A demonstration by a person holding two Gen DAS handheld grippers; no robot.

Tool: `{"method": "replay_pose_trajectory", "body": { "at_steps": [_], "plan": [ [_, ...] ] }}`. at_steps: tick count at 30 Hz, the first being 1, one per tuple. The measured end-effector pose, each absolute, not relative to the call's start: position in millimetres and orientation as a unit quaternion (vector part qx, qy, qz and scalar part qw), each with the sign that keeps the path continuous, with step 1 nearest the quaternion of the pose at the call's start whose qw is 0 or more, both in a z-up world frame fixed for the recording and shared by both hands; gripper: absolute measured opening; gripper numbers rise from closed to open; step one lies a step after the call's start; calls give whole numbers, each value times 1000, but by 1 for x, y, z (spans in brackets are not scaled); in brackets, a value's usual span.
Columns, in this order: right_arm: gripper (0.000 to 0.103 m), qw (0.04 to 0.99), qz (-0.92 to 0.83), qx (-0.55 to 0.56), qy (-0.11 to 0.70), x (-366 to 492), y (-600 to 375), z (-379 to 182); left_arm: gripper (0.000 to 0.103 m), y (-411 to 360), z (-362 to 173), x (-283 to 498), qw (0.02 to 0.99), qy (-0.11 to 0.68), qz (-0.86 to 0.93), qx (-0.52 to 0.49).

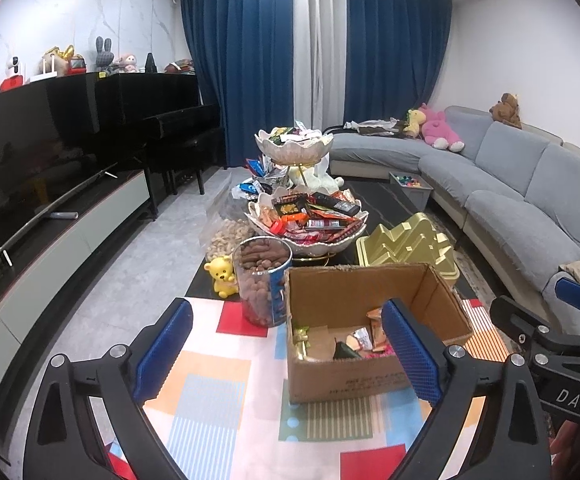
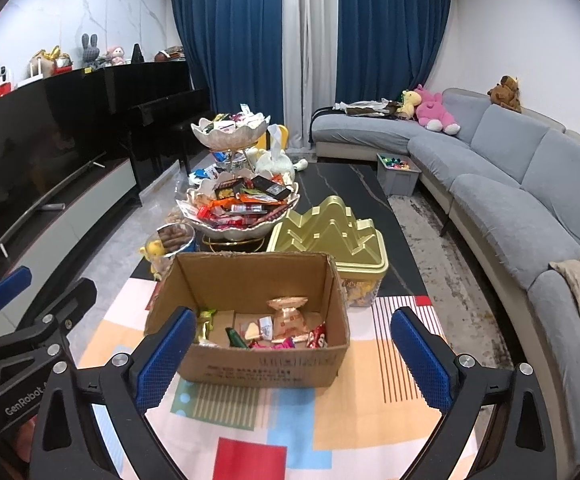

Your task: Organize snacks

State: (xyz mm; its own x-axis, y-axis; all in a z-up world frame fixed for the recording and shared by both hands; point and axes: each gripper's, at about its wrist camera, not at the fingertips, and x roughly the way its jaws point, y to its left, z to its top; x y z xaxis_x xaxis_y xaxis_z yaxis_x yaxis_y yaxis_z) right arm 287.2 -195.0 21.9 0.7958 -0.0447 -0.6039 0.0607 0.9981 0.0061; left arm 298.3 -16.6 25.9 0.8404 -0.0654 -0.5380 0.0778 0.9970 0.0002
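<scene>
Both grippers stand wide and empty, the left gripper (image 1: 285,348) and right gripper (image 2: 292,356) hanging over the coffee table's (image 2: 354,184) near edge. Beyond them a cardboard box (image 2: 257,276) sits open-topped for collecting, loose wrapped snacks (image 2: 290,330) on its floor; the two-tier snack bowl (image 2: 241,208) behind looks their likely destination.

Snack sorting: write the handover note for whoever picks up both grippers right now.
Left gripper: open, nothing between its fingers. Right gripper: open, empty too; both hover short of the cardboard box.
The box sits on the patterned cloth with a few wrapped snacks on its bottom.
Behind it, the tiered bowl stand is heaped with snacks, beside the gold tin and the open nut jar.
Done: some snacks are in the box and others on the stand.
Left: sort whatever remains; which way is unclear from here.
</scene>
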Motion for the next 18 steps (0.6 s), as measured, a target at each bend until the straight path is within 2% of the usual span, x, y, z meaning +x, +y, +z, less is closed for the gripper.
{"method": "replay_pose_trajectory", "body": {
  "at_steps": [18],
  "plan": [
    [99, 950, -28, 16, 310, 199, -189, 19, 98, -7, 27, 208, 956, 293, -27, 20]
  ]
}}
